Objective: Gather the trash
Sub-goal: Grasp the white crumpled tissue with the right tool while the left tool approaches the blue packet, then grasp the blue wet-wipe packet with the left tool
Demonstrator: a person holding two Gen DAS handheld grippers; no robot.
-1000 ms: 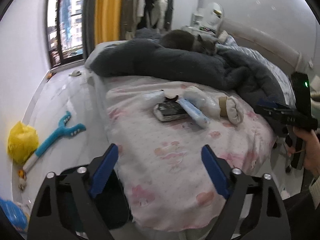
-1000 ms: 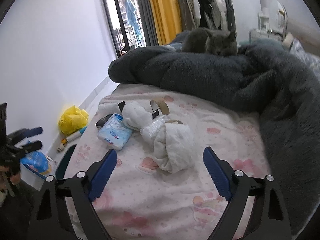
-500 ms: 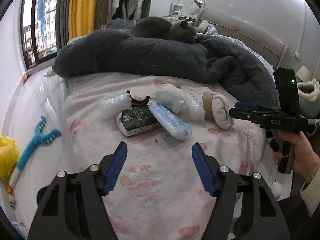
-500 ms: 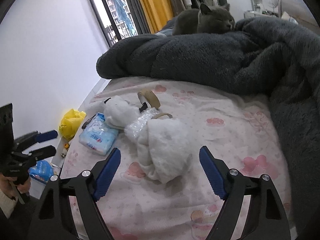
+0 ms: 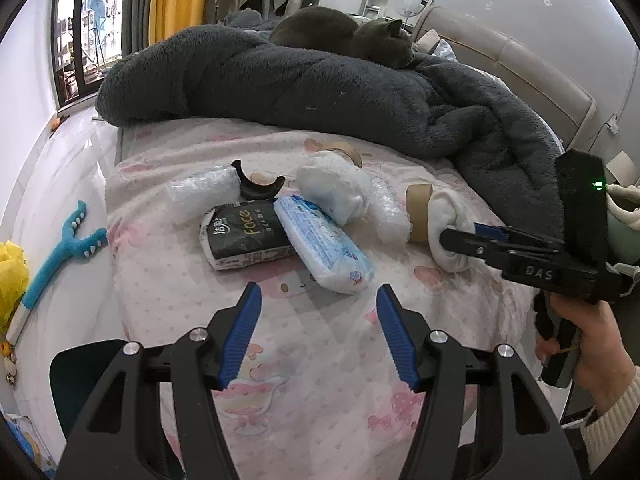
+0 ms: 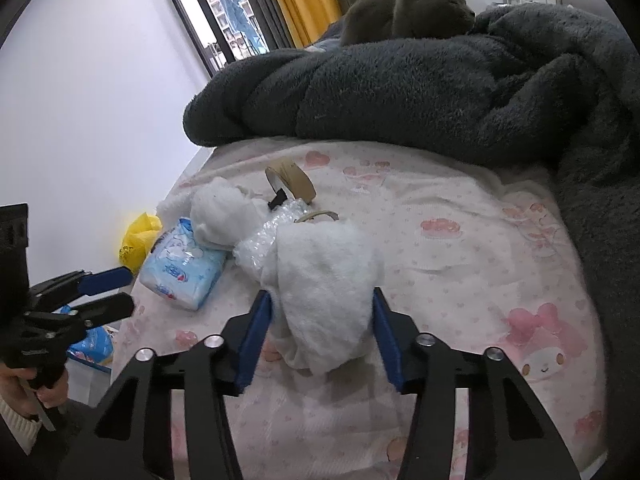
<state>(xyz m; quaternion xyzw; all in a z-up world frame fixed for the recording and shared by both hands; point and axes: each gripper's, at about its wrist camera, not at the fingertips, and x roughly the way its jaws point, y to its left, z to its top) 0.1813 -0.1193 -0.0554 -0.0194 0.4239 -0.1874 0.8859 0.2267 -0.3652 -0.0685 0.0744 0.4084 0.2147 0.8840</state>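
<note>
Your right gripper (image 6: 322, 300) has its jaws closing around the white fluffy wad (image 6: 324, 280) at the near end of the trash pile, and both blue pads look to be touching its sides. Your left gripper (image 5: 318, 320) hangs over the pink bedsheet (image 5: 320, 380) with its jaws closing on nothing; the blue-and-white tissue pack (image 5: 324, 244) lies just beyond its tips. Next to that pack sit the black tissue pack (image 5: 246, 236), a bubble-wrap roll (image 5: 200, 192), a second white wad (image 5: 336, 188) and a brown tape roll (image 5: 418, 212). A grey cat (image 6: 424, 4) rests on the dark blanket (image 6: 400, 92) behind
</note>
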